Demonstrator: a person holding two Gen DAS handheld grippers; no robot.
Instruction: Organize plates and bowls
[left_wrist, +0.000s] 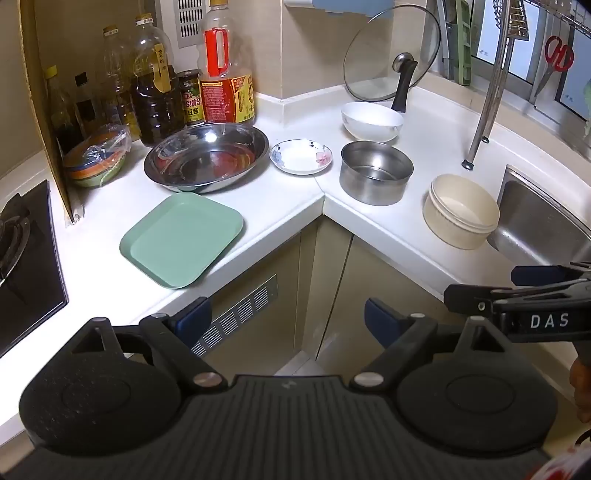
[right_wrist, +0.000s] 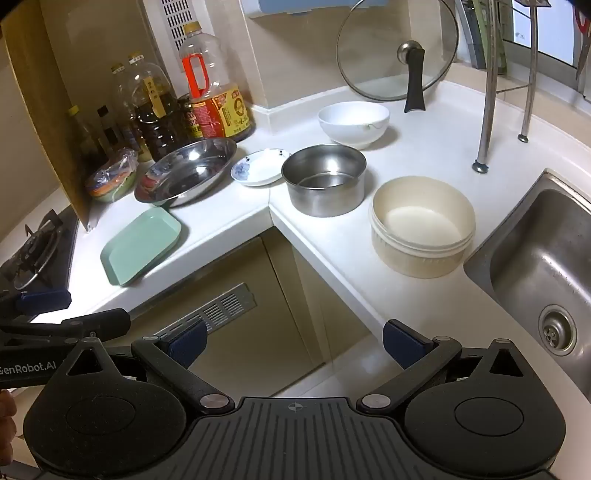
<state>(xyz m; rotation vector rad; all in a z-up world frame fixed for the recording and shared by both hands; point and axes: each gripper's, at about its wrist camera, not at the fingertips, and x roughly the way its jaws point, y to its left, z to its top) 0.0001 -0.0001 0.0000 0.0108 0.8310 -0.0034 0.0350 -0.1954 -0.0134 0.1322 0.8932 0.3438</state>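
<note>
White corner counter (left_wrist: 288, 214); steel bowl (left_wrist: 376, 171) beside cream bowl (left_wrist: 461, 210). Left gripper (left_wrist: 288, 325), right gripper (right_wrist: 295, 345) gape empty; lettering "DAS", "GenRobot.AI".

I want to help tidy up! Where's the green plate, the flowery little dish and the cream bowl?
green plate (left_wrist: 183, 240): left wrist view, on its flat middle.
flowery little dish (left_wrist: 301, 156): left wrist view, on its white centre.
cream bowl (right_wrist: 421, 225): right wrist view, on its inside bottom.

Warm indoor light – glare on steel dish (left_wrist: 207, 157) – fisheye-bent edges, sharp focus
</note>
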